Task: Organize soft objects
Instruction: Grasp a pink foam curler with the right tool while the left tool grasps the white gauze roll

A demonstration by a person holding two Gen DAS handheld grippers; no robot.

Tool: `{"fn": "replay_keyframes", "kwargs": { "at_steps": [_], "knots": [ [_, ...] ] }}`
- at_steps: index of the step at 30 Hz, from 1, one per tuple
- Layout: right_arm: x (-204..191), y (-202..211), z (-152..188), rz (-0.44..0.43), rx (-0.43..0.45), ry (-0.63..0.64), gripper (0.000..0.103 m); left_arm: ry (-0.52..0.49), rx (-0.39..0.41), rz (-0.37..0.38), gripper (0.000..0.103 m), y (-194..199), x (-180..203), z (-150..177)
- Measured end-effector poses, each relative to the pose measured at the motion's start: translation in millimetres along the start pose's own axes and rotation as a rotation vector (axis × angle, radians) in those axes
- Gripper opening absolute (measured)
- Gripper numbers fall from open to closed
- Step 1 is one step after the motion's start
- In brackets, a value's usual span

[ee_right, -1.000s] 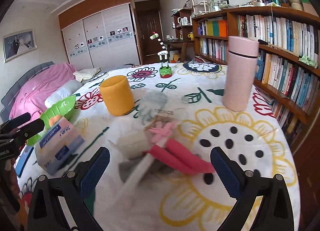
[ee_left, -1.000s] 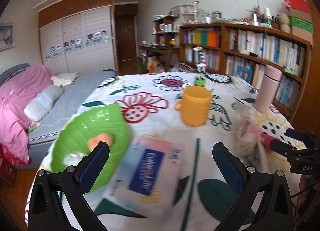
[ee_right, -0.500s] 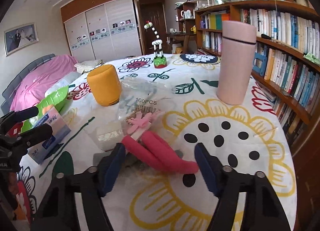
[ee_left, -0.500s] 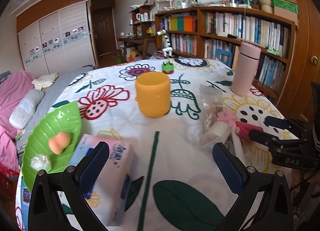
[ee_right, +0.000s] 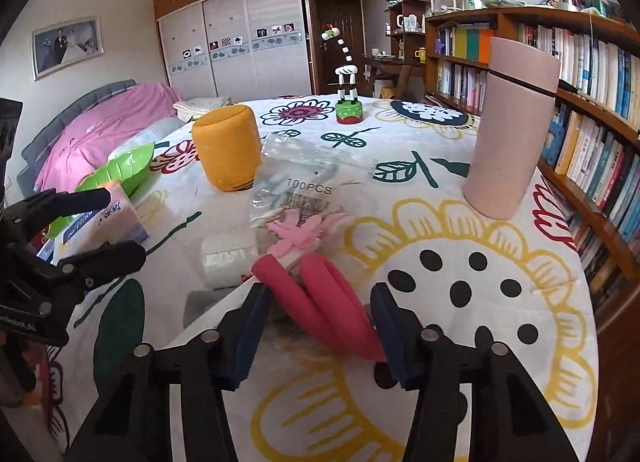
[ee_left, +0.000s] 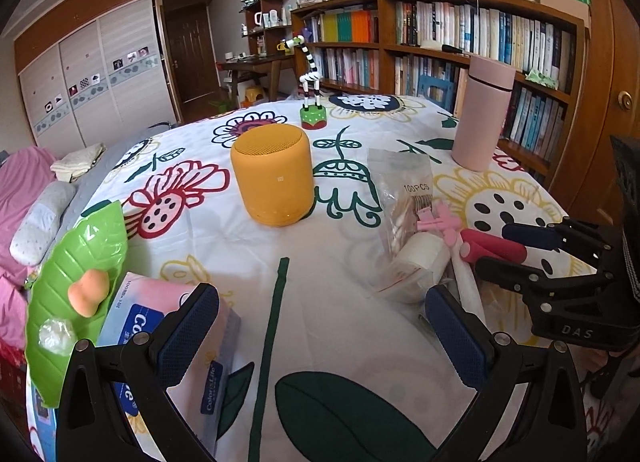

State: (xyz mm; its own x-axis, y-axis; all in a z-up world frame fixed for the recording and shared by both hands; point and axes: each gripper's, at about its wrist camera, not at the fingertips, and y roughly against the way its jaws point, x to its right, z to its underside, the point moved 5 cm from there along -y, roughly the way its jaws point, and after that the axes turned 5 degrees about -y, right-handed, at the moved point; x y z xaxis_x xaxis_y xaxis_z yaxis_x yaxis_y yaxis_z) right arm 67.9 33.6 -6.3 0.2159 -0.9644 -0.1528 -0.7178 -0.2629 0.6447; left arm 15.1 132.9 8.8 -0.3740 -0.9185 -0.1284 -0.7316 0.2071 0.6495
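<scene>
2 grippers over floral tablecloth (ee_left: 352,302) | bag (ee_right: 296,182) reads "100PCS"; tissue pack (ee_left: 144,326) "Coloris Life", partly hidden by left finger | right gripper (ee_right: 318,326) jaws partly closed around pink foam rollers (ee_right: 332,302), contact unclear | left gripper (ee_left: 320,326) wide apart, holding nothing, low nr table | cotton roll (ee_right: 228,258) beside rollers

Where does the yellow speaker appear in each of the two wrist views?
Left wrist: the yellow speaker stands at centre, a little left, behind the open left gripper.
Right wrist: the speaker stands at upper left, beyond the plastic bag.
Shared landmark: the toy giraffe, behind the speaker to its right.
</scene>
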Motion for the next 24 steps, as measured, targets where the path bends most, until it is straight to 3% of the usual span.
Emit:
{"fn": "replay_keyframes", "kwargs": {
  "at_steps": [3,11,24],
  "knots": [
    [3,-1,-2,-0.001,0.004,-0.006,0.052,-0.008,-0.007,0.01,0.103,-3,4,-1],
    [5,0,-3,-0.019,0.005,-0.013,0.034,-0.027,-0.028,0.064,0.103,-12,18,-3],
    [2,-4,0,-0.043,-0.03,0.026,0.034,-0.035,-0.032,0.09,0.103,-24,25,-10]
  ]
}}
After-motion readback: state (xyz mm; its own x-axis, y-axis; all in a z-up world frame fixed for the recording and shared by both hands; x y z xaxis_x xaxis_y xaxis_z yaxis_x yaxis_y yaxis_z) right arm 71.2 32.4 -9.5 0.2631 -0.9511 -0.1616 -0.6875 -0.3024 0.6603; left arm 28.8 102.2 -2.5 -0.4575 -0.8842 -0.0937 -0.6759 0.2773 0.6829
